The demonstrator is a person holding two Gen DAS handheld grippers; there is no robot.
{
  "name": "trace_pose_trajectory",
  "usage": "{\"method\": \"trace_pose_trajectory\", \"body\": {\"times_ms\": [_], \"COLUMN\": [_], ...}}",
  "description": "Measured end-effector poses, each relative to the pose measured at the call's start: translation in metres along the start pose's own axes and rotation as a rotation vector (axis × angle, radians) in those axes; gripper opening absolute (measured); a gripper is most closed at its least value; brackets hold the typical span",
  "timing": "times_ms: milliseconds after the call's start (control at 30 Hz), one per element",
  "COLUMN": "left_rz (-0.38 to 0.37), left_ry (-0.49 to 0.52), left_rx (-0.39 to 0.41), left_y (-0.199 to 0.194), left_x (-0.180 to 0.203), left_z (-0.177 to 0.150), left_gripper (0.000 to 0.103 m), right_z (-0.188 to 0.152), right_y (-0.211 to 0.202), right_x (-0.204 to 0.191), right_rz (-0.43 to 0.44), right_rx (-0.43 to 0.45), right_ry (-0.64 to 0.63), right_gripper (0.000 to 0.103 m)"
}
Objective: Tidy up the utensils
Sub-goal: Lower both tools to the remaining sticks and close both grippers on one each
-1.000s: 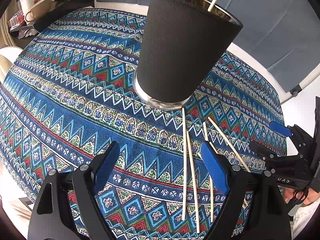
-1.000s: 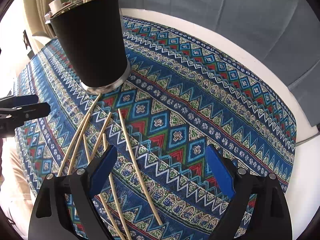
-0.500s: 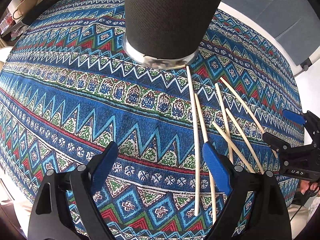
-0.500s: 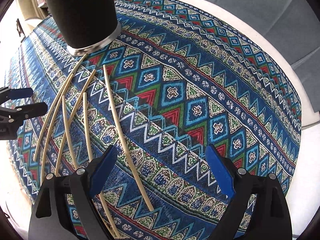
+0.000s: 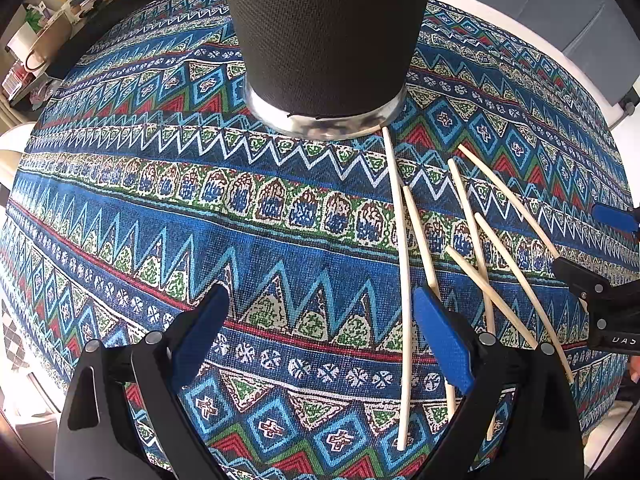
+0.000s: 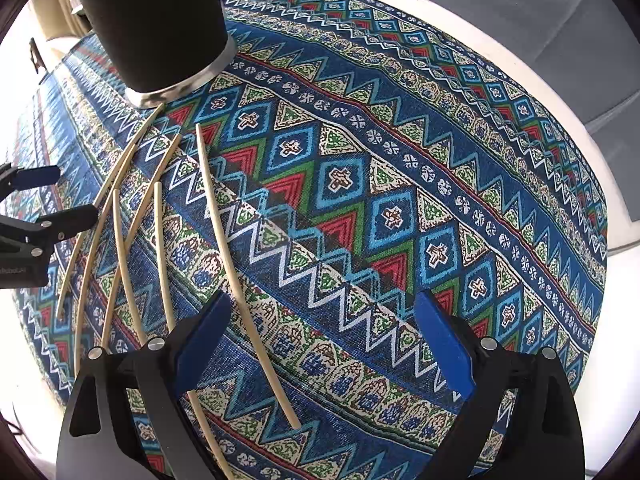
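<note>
1. We see our left gripper point(image 5: 320, 340) hovering over the patterned tablecloth point(image 5: 200, 208), its blue-padded jaws spread wide with nothing between them but cloth.
2. Our right gripper point(image 6: 324, 344) likewise hangs over the cloth with its jaws wide apart and empty; one chopstick passes under its left finger point(image 6: 200, 344) without being held.
3. The black holder cup point(image 5: 324, 36) stands upright on its shiny metal base at the far side of the cloth, straight ahead in the left wrist view and at far left in the right wrist view. Its rim is cut off by the frame, so we cannot tell what it holds.
4. Six pale chopsticks point(image 5: 404, 264) lie loose on the cloth, fanned out from near the cup's base toward us; a few of them cross one another.
5. The longest-looking chopstick has its far tip just beside the cup's metal base.
6. The chopsticks sit between our two grippers: to the right of the left gripper, to the left of the right one.
7. A cluttered shelf point(image 5: 60, 28) with containers shows at far left, beyond the table.
</note>
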State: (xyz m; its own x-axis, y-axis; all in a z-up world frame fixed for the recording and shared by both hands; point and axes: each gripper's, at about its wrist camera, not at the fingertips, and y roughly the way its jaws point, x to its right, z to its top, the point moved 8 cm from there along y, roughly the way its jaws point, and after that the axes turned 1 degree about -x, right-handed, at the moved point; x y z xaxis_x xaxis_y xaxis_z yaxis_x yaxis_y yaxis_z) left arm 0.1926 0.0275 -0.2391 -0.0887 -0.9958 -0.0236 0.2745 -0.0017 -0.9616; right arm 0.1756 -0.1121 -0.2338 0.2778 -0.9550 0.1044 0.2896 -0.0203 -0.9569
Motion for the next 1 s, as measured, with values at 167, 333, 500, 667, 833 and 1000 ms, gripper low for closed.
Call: {"method": "trace_pose_trajectory", "body": {"times_ms": [167, 333, 500, 667, 833, 1000], "left_rz": [0.003, -0.001, -0.006, -0.032, -0.076, -0.087], "left_ry": [0.000, 0.004, 0.028, 0.046, 0.016, -0.008], "left_rx": [0.003, -0.011, -0.022, -0.028, -0.048, -0.070], "left_y": [0.001, 0.002, 0.002, -0.009, -0.010, -0.013], "left_x": [-0.005, -0.007, -0.001, -0.004, -0.010, -0.015], "left_z": [-0.003, -0.004, 0.002, 0.006, 0.007, 0.000], "left_gripper": [0.094, 0.094, 0.085, 0.009, 0.007, 0.005], "right_z": [0.001, 0.004, 0.004, 0.012, 0.013, 0.000], "right_y": [0.005, 0.011, 0.010, -0.002, -0.002, -0.007], "right_x": [0.006, 0.013, 0.013, 0.027, 0.041, 0.064], "right_rz": [0.022, 0.061, 0.066, 0.084, 0.156, 0.169], "right_rx": [-0.020, -0.052, -0.063, -0.072, -0.085, -0.103], "right_ry": [0.041, 0.068, 0.035, 0.038, 0.126, 0.187], "right_gripper": [0.094, 0.096, 0.088, 0.005, 0.004, 0.004]}}
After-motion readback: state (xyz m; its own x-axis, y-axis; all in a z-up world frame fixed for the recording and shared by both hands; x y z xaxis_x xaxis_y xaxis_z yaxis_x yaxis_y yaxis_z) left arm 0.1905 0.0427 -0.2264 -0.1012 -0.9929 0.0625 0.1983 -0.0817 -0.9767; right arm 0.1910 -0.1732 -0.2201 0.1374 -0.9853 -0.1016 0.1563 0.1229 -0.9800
